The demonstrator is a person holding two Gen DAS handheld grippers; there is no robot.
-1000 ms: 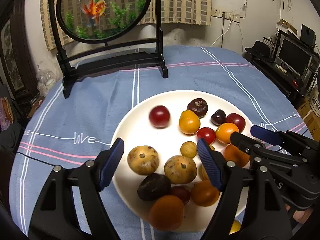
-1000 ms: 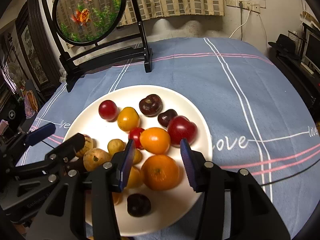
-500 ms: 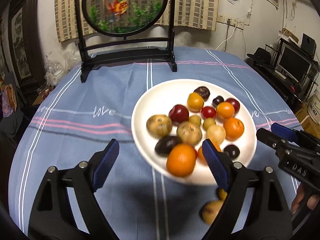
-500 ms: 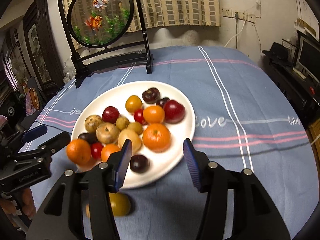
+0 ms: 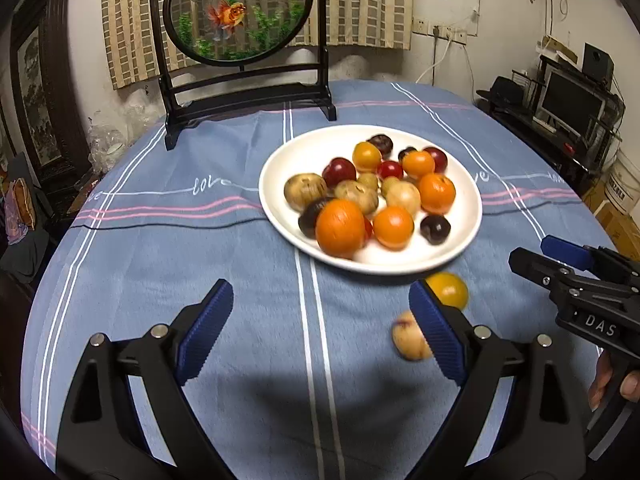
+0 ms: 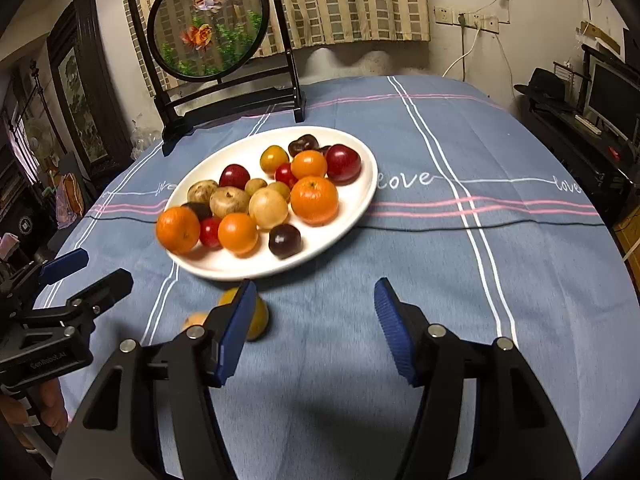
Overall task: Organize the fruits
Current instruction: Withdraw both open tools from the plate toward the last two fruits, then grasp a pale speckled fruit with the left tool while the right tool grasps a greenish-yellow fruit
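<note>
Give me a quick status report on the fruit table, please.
Left tongs and right tongs opening, nothing between them. Fruit piled on white plate. Yellow fruit and tan fruit loose on the tablecloth.

The room is dim, light from above puts dark shadows on the blue tablecloth (image 5: 240, 264), fruit looks blurry, and picture edges bend round.
</note>
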